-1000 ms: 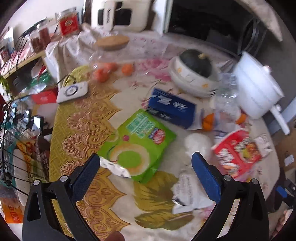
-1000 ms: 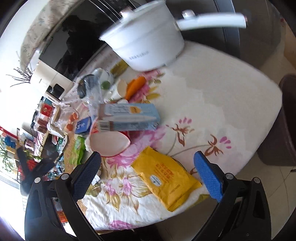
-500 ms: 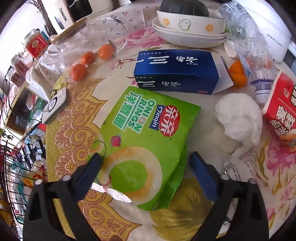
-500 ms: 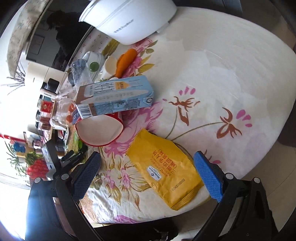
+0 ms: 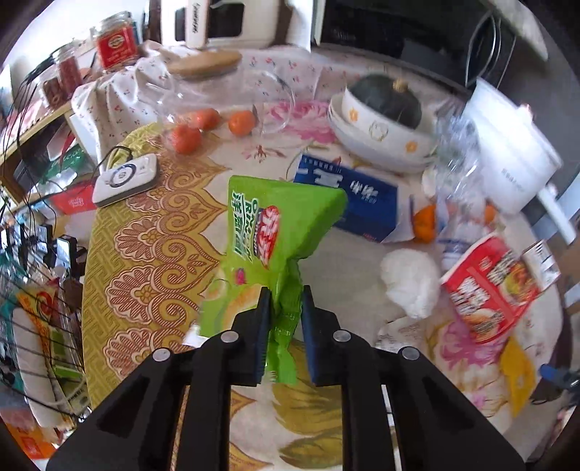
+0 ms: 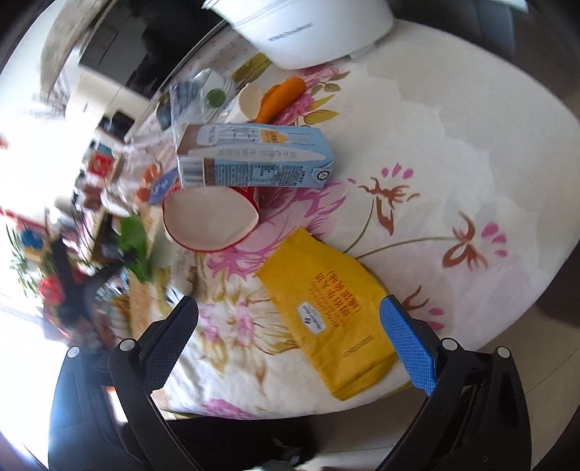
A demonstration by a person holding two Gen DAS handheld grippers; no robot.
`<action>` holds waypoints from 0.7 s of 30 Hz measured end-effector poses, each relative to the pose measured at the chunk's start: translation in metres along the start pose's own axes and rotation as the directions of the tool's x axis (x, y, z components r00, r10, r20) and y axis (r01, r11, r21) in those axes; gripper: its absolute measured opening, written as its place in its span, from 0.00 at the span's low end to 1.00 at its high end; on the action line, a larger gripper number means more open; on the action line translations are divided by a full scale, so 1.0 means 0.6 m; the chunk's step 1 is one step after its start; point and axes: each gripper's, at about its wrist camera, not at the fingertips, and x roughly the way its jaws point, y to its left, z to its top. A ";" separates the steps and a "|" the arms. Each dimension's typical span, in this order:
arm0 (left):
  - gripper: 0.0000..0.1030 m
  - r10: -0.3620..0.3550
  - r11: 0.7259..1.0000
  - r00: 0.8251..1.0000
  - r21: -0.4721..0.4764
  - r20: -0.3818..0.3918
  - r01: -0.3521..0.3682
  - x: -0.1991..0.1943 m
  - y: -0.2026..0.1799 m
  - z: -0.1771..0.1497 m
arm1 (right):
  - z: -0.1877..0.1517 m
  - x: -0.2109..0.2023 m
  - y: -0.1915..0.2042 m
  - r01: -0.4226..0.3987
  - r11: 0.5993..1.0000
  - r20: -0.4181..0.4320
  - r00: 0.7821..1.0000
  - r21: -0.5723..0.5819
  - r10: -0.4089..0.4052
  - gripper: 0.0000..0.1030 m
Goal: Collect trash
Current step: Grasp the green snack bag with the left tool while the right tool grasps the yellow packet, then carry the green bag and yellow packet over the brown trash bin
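Half a second ago the green onion-rings bag (image 5: pixel 275 246) lay flat on the table between spread jaws; the left gripper (image 5: pixel 284 308) has just closed, its pads now pinch the bag's crumpled lower edge and the bag hangs lifted and creased above the flowered tablecloth (image 5: pixel 152 253). "RINGS" and Chinese characters on a red oval can be read on its face. Just right of the bag lies a wad of white tissue (image 5: pixel 409 282), and further right a red instant-noodle cup (image 5: pixel 489 286) on its side. Behind the bag sits a blue carton (image 5: pixel 348 203) with white Chinese writing, and beyond that a stack of bowls holding a dark green squash (image 5: pixel 388 101). Far left of the bag stands a jar with a red label (image 5: pixel 114 45).

The right gripper (image 6: pixel 290 333) stands with its jaws wide apart, holding nothing, over a yellow packet (image 6: pixel 326 311) printed with orange Chinese characters. Beyond the packet lies the noodle cup, mouth toward the camera, then a pale blue milk carton (image 6: pixel 253 157) with a barcode, a carrot (image 6: pixel 279 96), and a white pot (image 6: pixel 308 29).
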 end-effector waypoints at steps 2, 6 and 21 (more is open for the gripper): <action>0.14 -0.063 0.996 0.997 -0.055 0.051 0.066 -0.043 0.003 0.001 | -0.002 0.000 0.014 0.064 0.990 -0.005 0.998 -0.123 -0.065 0.93; 0.14 -0.160 0.985 0.973 -0.037 0.168 0.169 -0.125 -0.033 -0.014 | -0.019 0.019 0.038 0.158 0.933 -0.030 0.984 -0.323 -0.177 0.93; 0.14 -0.220 0.975 0.955 0.083 0.200 0.207 -0.155 -0.118 -0.036 | -0.018 0.052 0.012 0.135 0.932 -0.056 0.985 -0.336 -0.163 0.26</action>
